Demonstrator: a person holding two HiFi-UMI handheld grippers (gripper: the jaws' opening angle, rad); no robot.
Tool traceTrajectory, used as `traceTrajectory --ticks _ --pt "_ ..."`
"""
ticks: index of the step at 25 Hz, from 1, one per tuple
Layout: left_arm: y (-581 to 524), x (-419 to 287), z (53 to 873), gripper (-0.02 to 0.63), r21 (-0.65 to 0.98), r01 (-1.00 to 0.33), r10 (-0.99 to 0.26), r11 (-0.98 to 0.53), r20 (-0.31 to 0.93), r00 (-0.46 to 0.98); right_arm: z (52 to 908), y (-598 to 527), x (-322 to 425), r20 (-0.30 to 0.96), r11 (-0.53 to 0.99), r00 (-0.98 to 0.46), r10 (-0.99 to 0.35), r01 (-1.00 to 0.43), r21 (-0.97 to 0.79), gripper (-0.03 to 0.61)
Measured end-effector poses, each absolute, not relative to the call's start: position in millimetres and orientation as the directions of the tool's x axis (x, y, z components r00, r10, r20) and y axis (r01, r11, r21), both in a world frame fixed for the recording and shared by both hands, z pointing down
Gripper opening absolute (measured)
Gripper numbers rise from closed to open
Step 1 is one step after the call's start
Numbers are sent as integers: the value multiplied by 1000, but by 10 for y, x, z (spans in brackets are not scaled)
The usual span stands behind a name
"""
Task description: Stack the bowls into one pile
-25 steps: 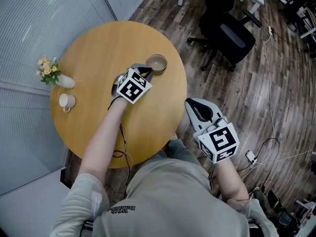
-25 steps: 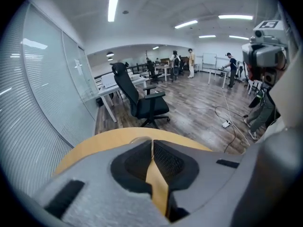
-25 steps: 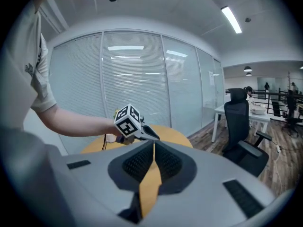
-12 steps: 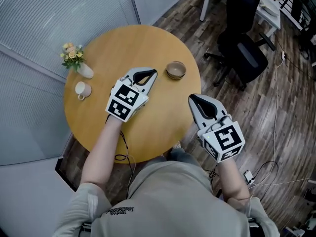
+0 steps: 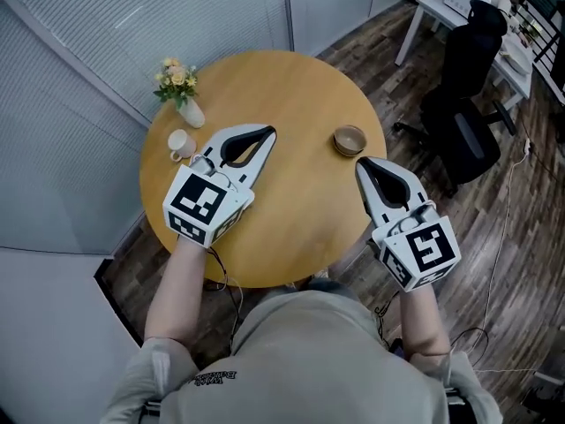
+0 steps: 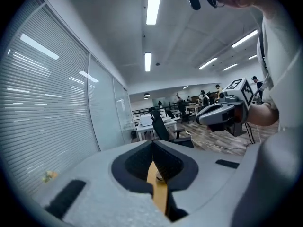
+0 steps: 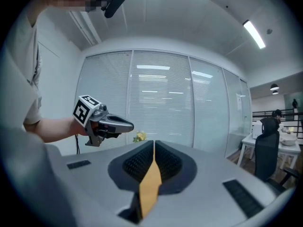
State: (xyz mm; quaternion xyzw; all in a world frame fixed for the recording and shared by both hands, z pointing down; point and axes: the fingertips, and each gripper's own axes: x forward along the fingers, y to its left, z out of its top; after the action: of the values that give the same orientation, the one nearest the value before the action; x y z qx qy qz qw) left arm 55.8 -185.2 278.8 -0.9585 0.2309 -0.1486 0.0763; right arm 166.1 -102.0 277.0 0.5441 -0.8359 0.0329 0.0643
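A small tan pile of bowls (image 5: 350, 140) sits near the right edge of the round wooden table (image 5: 291, 210). My left gripper (image 5: 269, 132) hangs high above the table's middle, left of the bowls, shut and empty. My right gripper (image 5: 362, 162) hovers just in front of the bowls, also shut with nothing in it. In the left gripper view the jaws (image 6: 152, 143) meet at the tip, with a sliver of tabletop in the gap. In the right gripper view the jaws (image 7: 154, 142) are likewise together, and the left gripper (image 7: 127, 125) shows beyond them.
A white vase of yellow flowers (image 5: 181, 95) and a white cup (image 5: 181, 144) stand at the table's left edge. A glass wall with blinds runs behind. A black office chair (image 5: 463, 122) and a white desk (image 5: 459, 3) stand to the right on the wooden floor.
Both grippers have risen well above the table. The left one has drawn back from the bowls, which stay where they were on the table.
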Motion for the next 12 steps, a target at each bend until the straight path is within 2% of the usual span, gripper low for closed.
traceTrajectory --ticks 5,12 --pt "-1674 238 2454 21 -259 -478 -528 -839 177 831 2423 -1054 1527 78 435 -431 -899 -899 53 32" --pt "-1407 -127 2143 21 -218 -544 -568 -810 64 820 2088 -1093 1240 24 504 -504 -863 -859 94 32"
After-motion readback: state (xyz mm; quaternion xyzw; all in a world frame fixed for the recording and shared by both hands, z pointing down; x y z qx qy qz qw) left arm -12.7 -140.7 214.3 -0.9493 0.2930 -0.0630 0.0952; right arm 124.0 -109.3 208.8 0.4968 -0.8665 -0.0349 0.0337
